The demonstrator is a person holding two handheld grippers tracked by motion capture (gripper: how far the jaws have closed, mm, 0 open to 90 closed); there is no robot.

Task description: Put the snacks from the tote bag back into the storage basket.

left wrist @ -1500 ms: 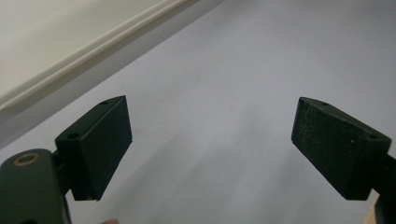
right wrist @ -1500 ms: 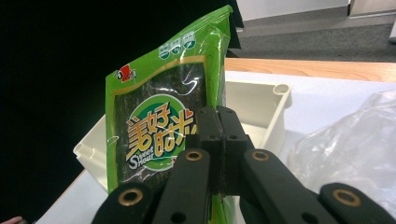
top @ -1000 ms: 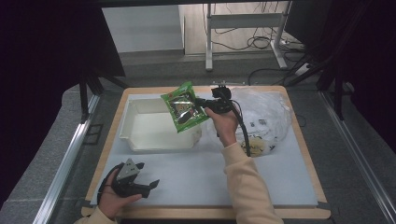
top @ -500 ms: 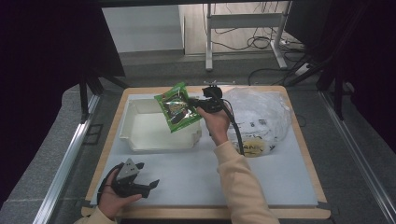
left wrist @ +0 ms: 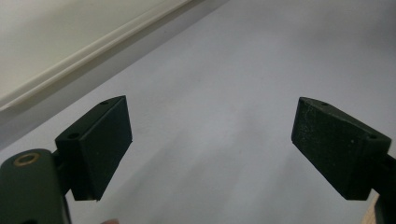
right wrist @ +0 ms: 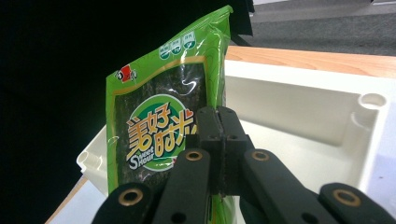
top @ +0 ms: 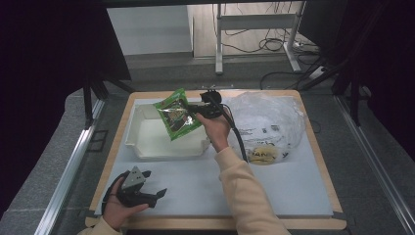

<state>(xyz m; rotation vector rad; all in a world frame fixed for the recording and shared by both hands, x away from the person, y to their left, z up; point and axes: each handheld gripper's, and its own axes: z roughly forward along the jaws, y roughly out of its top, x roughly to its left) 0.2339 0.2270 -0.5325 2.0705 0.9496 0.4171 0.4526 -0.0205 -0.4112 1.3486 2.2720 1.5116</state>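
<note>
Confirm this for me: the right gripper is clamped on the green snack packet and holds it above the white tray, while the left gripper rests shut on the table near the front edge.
One detail is wrong: the left gripper is open, not shut. The left gripper view shows its jaws standing wide apart over bare table. The rest holds: the right gripper is clamped on the green snack packet above the white tray.

Table (top: pixel 293 196) w/ tray (top: pixel 147 147), plastic bag (top: pixel 264 122)

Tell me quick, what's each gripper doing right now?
Left gripper: open, holding nothing, low over the white mat.
Right gripper: closed on the green snack packet, held above the white bin.
</note>
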